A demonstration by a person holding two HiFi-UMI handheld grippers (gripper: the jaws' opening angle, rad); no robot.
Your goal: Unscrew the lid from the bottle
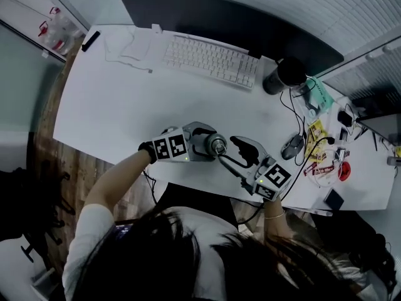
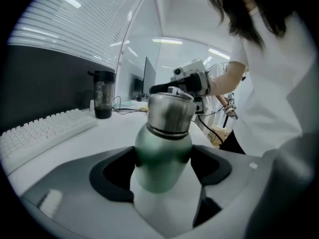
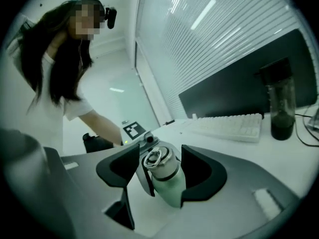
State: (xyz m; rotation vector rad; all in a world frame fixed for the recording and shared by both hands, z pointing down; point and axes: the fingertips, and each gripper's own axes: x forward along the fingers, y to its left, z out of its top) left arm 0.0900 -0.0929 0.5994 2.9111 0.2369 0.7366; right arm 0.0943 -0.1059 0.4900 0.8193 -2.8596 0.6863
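A green metal bottle (image 1: 217, 145) with a steel lid (image 2: 169, 113) sits between both grippers at the desk's near edge. My left gripper (image 1: 210, 144) is shut on the bottle's green body (image 2: 162, 163), its dark pads pressing both sides. My right gripper (image 1: 237, 150) faces it from the right and is open. In the right gripper view the lid (image 3: 158, 161), with a ring on top, lies between the spread jaws with gaps on either side. The left gripper's marker cube (image 3: 132, 130) shows behind the bottle (image 3: 170, 192).
On the white desk (image 1: 113, 111) a white keyboard (image 1: 211, 60) lies in front of a dark monitor (image 1: 232, 24). A dark tumbler (image 1: 285, 74) stands to the right of it. A mouse (image 1: 292, 146), cables and small clutter (image 1: 326, 162) fill the right end.
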